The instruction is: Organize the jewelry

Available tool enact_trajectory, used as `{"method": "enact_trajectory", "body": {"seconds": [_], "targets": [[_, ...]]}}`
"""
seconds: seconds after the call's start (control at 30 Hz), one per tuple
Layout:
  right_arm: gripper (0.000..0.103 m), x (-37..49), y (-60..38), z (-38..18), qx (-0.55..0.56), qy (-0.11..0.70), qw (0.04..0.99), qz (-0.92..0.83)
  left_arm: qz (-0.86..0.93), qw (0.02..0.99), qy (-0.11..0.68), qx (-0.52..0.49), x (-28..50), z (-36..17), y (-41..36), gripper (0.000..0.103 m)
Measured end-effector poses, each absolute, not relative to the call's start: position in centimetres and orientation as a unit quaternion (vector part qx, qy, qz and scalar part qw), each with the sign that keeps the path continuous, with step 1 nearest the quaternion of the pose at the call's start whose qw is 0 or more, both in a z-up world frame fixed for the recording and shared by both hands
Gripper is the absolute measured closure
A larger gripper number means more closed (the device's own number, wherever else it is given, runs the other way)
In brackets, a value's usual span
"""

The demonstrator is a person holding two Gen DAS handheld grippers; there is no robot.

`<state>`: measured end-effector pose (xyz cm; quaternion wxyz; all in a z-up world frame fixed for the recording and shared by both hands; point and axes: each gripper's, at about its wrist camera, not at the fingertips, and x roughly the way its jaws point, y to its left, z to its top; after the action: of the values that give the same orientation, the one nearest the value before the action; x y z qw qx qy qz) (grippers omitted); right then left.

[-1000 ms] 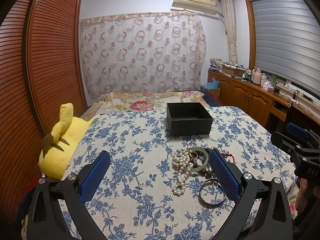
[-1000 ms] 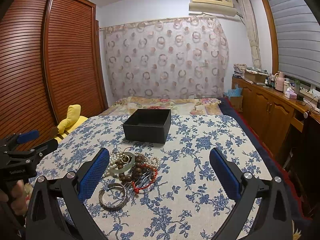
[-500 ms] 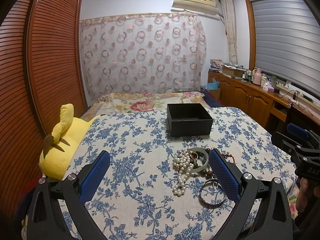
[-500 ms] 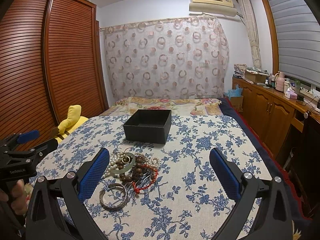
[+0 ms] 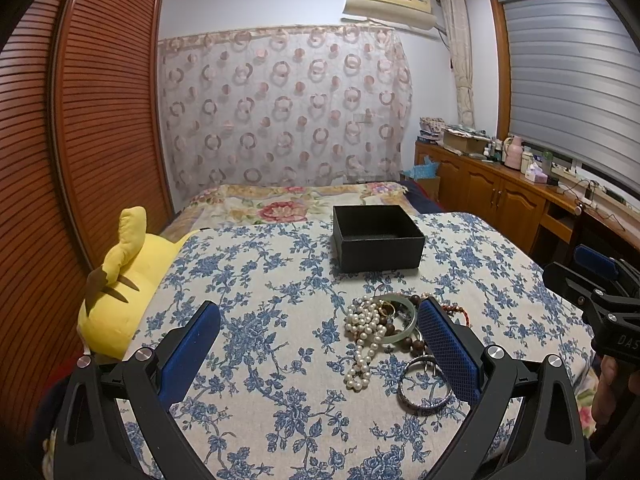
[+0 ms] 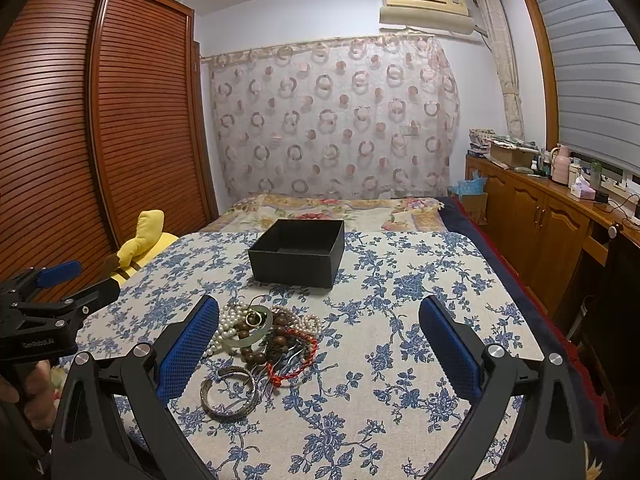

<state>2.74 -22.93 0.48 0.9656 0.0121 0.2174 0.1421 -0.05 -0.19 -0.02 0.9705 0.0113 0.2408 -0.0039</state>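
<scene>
A pile of jewelry lies on the blue-flowered cloth: a pearl necklace [image 5: 366, 332], a pale green bangle [image 5: 396, 318], brown wooden beads [image 6: 256, 354], a red cord bracelet [image 6: 298, 354] and a silver bangle [image 6: 230, 394]. An open, empty black box [image 5: 378, 238] stands behind the pile; it also shows in the right wrist view [image 6: 298, 252]. My left gripper [image 5: 320, 344] is open and empty above the cloth, its right finger over the pile's edge. My right gripper [image 6: 320, 344] is open and empty, the pile by its left finger.
A yellow plush toy [image 5: 120, 296] lies at the bed's left edge beside a wooden slatted wardrobe [image 5: 80, 140]. Wooden cabinets [image 6: 536, 220] with bottles on top line the right wall. A patterned curtain [image 5: 280, 112] hangs behind the bed.
</scene>
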Motion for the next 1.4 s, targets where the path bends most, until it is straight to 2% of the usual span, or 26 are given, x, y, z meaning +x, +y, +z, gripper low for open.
{"method": "enact_trajectory", "body": {"seconds": [0.77, 1.4], "targets": [[0.002, 2.6, -22.7, 0.8, 0.011, 0.218, 0.966, 0.143, -0.004, 0.970, 0.245, 0.009, 0.1, 0.0, 0.0, 0.007], [0.002, 3.4, -21.8, -2.5, 0.001, 0.254, 0.946, 0.199, -0.030, 0.953, 0.303, -0.012, 2.1, -4.5, 1.5, 0.007]]}}
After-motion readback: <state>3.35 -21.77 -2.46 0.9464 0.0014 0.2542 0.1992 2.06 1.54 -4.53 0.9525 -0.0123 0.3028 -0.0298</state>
